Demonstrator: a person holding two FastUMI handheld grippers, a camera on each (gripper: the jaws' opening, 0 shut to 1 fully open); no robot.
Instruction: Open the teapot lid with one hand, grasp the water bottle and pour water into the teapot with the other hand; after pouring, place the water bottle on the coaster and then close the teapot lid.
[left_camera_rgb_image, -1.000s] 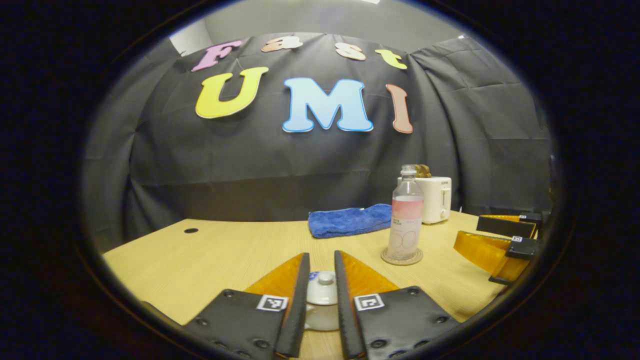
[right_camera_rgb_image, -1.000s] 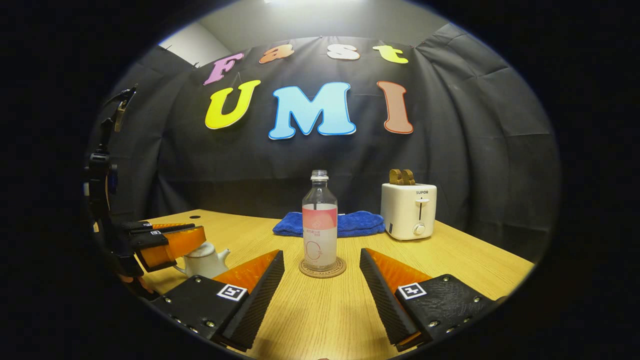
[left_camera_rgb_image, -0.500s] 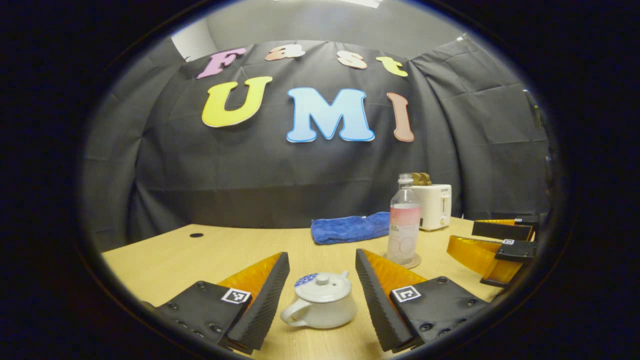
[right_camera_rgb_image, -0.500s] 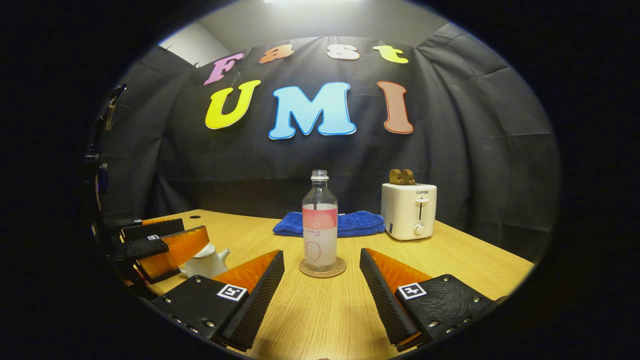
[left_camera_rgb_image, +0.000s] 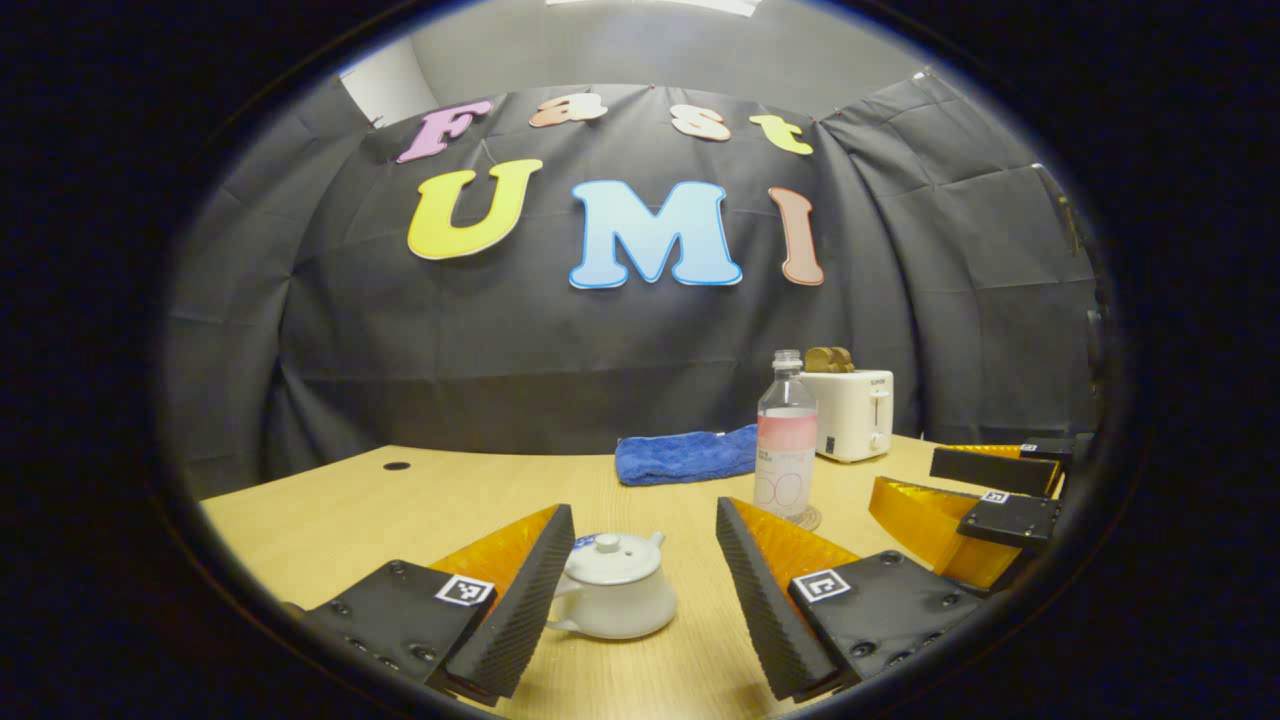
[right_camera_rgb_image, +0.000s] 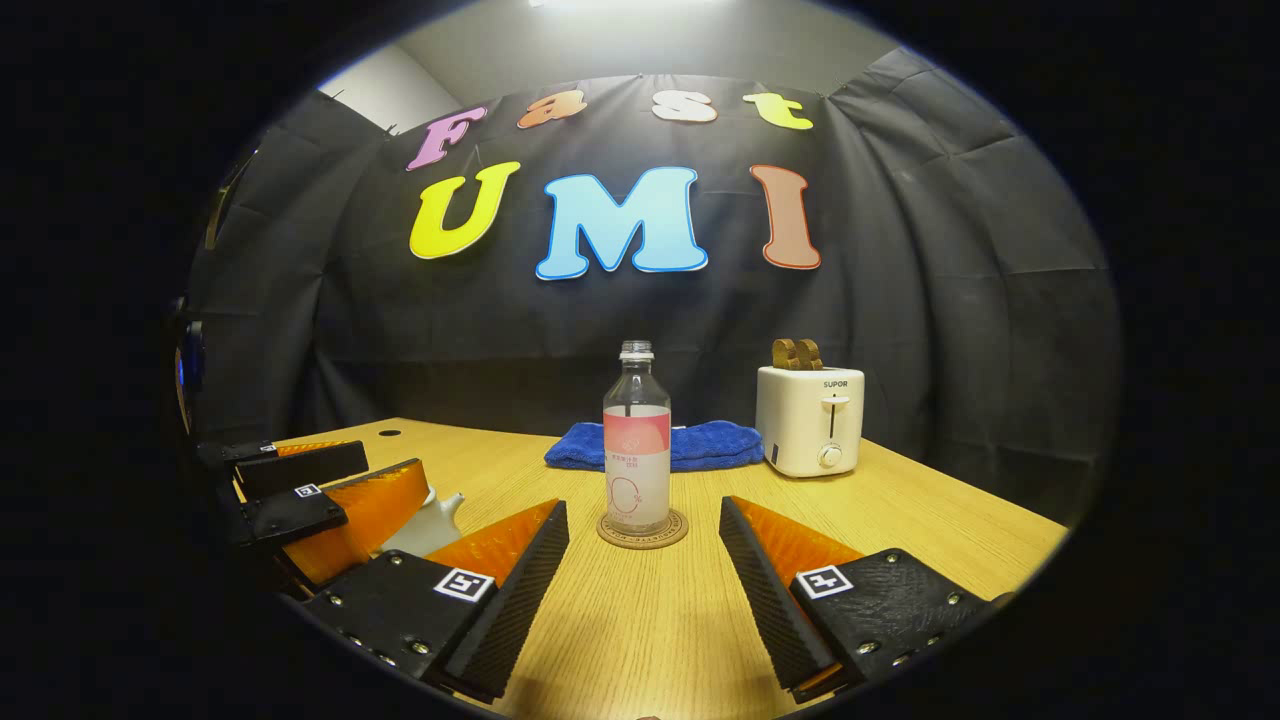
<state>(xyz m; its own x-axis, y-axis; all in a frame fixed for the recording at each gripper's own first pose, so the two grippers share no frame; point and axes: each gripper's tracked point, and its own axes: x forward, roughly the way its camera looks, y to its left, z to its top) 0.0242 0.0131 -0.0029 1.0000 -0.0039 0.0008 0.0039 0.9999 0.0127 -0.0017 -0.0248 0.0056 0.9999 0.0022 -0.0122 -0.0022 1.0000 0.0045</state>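
Between my left claw (left_camera_rgb_image: 640, 585) fingers sits the teapot (left_camera_rgb_image: 612, 600), lid (left_camera_rgb_image: 612, 556) on, hugging the left finger but not pinched, since that claw's spread wide. Just past its right finger I've got the water bottle (left_camera_rgb_image: 785, 440) standing upright on its coaster (left_camera_rgb_image: 808, 519). Over on my right claw (right_camera_rgb_image: 642, 590), also spread wide and holding nothing, the bottle is straight ahead, centered between the fingers but well beyond the tips, on the bench (right_camera_rgb_image: 640, 640).

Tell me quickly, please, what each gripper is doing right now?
Left gripper: open, holding nothing, teapot between its fingers.
Right gripper: open, holding nothing.
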